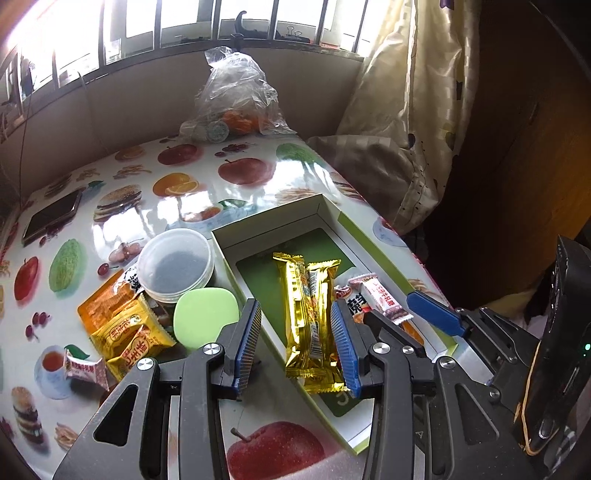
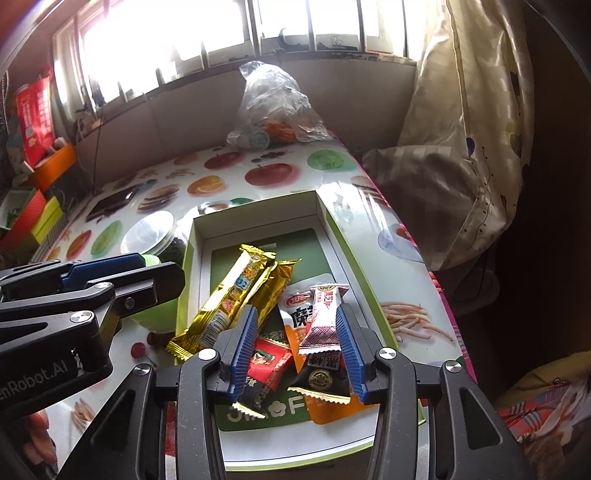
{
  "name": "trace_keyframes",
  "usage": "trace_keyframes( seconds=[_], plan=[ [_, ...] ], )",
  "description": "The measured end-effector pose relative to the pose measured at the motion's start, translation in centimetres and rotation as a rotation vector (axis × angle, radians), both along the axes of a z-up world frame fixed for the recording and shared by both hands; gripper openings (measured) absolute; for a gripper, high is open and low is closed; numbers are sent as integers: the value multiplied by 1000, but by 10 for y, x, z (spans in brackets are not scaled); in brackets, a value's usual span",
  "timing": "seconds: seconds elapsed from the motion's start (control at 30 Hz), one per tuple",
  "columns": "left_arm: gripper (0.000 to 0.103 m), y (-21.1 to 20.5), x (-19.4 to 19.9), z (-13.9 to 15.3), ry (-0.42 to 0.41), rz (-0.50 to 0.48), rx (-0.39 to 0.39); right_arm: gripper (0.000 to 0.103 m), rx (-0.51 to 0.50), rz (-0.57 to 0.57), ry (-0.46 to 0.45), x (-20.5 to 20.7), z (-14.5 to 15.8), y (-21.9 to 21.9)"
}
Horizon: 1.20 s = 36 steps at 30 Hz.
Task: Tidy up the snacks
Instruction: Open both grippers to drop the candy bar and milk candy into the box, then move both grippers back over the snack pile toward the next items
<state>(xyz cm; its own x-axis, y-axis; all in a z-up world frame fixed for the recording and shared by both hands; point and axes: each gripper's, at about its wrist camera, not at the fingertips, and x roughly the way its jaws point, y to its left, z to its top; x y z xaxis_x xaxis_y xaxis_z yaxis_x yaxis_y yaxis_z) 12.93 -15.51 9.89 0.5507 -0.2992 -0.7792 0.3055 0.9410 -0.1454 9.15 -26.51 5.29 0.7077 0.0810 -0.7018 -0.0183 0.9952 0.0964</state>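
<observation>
Both grippers, left (image 1: pixel 295 343) and right (image 2: pixel 295 350), hover with fingers apart, empty, above a shallow green-and-white cardboard box (image 2: pixel 258 218) of wrapped snacks on the fruit-printed glossy tabletop (image 1: pixel 147 184) beneath a barred window (image 1: pixel 184 22).

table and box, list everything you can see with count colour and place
box: one, white with green rim, on the table's right side
gold bars: two, gold, in the box
pink-white candy: one, in the box on the other packets
red packet: one, in the box
orange packets: several, orange and yellow, on the table left of the box
tub: one, clear, left of the box
green lid: one, pale green, beside the tub
phone: one, dark, far left
plastic bag: one, clear, by the window
table: one, fruit print
left tool: open, above the box
right tool: open, above the box
</observation>
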Motion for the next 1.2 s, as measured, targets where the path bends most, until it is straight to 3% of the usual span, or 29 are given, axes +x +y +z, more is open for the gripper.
trace_keyframes(
  seconds=[0.93,1.2],
  plan=[
    [41,74,-58,19,-82,121,-18,44,38,57,-95,-46,31,46],
    [41,101,-67,14,-73,169,-30,44,40,103,-107,-51,35,68]
  ],
)
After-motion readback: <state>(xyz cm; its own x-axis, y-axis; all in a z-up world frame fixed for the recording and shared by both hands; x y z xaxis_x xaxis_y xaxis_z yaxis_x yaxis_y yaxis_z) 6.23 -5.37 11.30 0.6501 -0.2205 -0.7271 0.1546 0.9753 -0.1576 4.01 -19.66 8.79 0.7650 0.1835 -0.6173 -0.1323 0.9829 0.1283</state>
